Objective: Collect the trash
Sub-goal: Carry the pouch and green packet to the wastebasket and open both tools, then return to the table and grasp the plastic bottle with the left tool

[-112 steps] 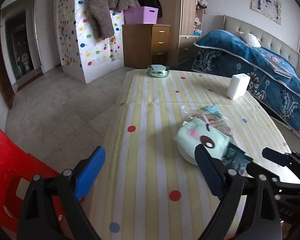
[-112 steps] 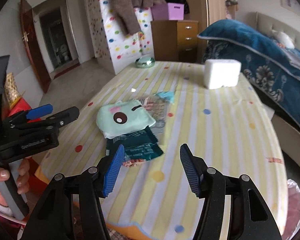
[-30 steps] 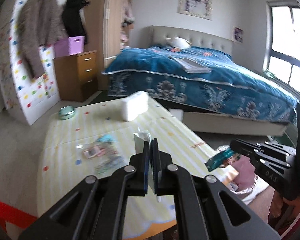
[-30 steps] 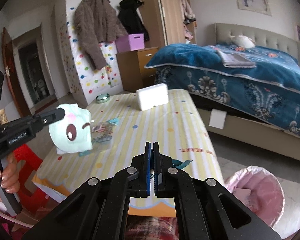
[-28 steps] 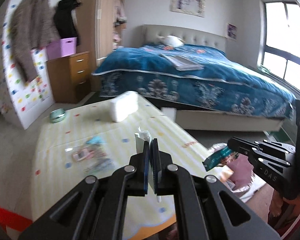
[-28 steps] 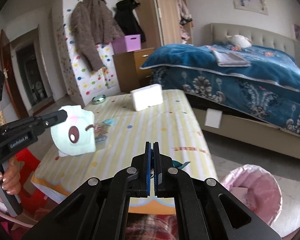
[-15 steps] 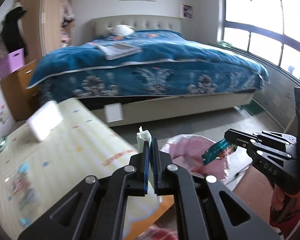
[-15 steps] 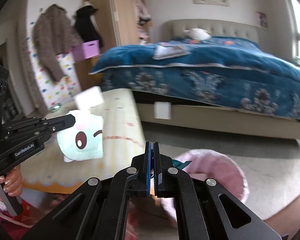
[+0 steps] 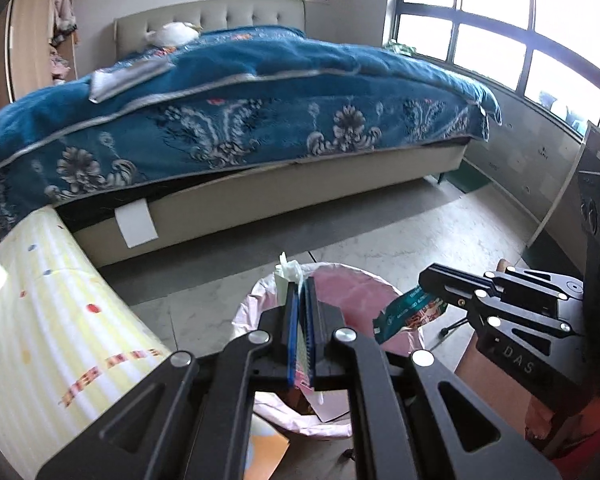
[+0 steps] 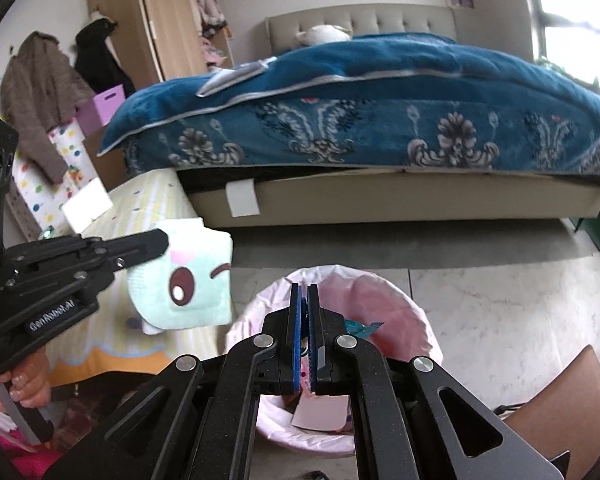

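Observation:
A mint-green soft pack with a cartoon face (image 10: 180, 280) hangs from my left gripper (image 10: 158, 245). In the left wrist view only its top edge (image 9: 288, 273) sticks up between the pads of that gripper (image 9: 300, 286). The jaws are opening a crack while the pads still pinch the pack. My right gripper (image 10: 305, 292) pinches a teal snack wrapper (image 9: 410, 314), whose corner (image 10: 362, 326) pokes out beside its pads. Its jaws are opening too. Both grippers hang over the pink-lined trash bin (image 10: 332, 269), which holds some paper.
The yellow striped table (image 9: 40, 300) lies to the left, with a white block (image 10: 86, 204) on it. A bed with a blue cover (image 9: 220, 100) runs along behind. A brown board (image 10: 560, 392) stands right of the bin (image 9: 340, 266). A hand (image 10: 24, 384) holds the left gripper's handle.
Both grippers have swung from the table to above the pink bin and dipped, each carrying its item. A thin gap now shows between each pair of pads.

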Action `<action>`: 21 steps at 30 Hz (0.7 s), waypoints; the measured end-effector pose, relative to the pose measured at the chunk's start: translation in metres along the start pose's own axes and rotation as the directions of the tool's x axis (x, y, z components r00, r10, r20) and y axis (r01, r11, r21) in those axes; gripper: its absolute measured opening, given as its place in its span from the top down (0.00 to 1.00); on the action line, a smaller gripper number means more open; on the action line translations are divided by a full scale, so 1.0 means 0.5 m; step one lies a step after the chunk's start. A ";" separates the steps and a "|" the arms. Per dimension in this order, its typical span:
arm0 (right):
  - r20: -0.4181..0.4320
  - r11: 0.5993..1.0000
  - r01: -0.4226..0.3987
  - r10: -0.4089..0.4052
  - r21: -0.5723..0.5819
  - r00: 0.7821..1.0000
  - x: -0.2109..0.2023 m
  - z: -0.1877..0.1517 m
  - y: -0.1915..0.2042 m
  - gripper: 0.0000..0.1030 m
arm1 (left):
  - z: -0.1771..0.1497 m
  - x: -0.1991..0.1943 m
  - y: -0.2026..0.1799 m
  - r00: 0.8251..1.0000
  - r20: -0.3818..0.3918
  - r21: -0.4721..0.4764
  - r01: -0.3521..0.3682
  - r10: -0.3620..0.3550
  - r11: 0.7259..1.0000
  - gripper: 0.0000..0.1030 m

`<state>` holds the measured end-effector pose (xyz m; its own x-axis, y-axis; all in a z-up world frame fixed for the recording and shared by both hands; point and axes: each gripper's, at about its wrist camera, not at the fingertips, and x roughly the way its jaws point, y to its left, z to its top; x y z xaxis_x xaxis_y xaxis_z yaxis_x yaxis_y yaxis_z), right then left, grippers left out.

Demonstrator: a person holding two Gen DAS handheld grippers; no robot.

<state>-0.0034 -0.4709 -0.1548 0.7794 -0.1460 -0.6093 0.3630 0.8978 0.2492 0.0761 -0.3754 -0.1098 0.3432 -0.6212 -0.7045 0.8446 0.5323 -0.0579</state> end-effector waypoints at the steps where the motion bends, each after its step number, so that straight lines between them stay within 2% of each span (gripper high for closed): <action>1: -0.009 1.000 0.003 -0.003 0.018 1.000 0.008 0.001 -0.015 0.92 | 0.003 0.009 -0.001 1.000 -0.009 -0.004 0.008 -0.008 1.000 0.95; 2: -0.014 1.000 0.010 -0.009 0.029 1.000 0.014 0.000 -0.022 0.89 | 0.005 0.017 0.000 1.000 -0.018 -0.011 0.017 -0.017 1.000 0.93; 6: -0.027 0.998 0.018 -0.016 0.059 1.000 0.027 0.001 -0.028 0.78 | 0.005 0.024 0.018 1.000 -0.024 -0.045 -0.011 0.010 0.999 0.67; 9: -0.030 0.998 0.022 -0.020 0.064 0.999 0.030 0.002 -0.034 0.73 | -0.001 0.006 0.043 0.999 -0.017 -0.084 -0.041 0.040 0.996 0.61; 14: -0.018 0.998 0.013 -0.012 0.067 1.000 0.022 0.007 -0.025 0.68 | -0.024 -0.051 0.088 0.994 0.000 -0.137 -0.107 0.108 0.985 0.58; 18: 0.009 0.999 -0.013 0.012 0.043 1.000 -0.001 0.011 0.006 0.61 | -0.046 -0.109 0.118 0.988 0.022 -0.175 -0.147 0.153 0.974 0.50; 21: 0.020 0.999 -0.047 0.047 0.013 0.999 -0.016 0.012 0.040 0.59 | -0.070 -0.154 0.141 0.980 0.033 -0.199 -0.186 0.197 0.962 0.50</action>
<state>0.0006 -0.4544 -0.1406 0.8055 -0.1121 -0.5818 0.3326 0.8982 0.2873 0.0946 -0.2699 -0.0844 0.5161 -0.5231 -0.6782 0.6671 0.7422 -0.0649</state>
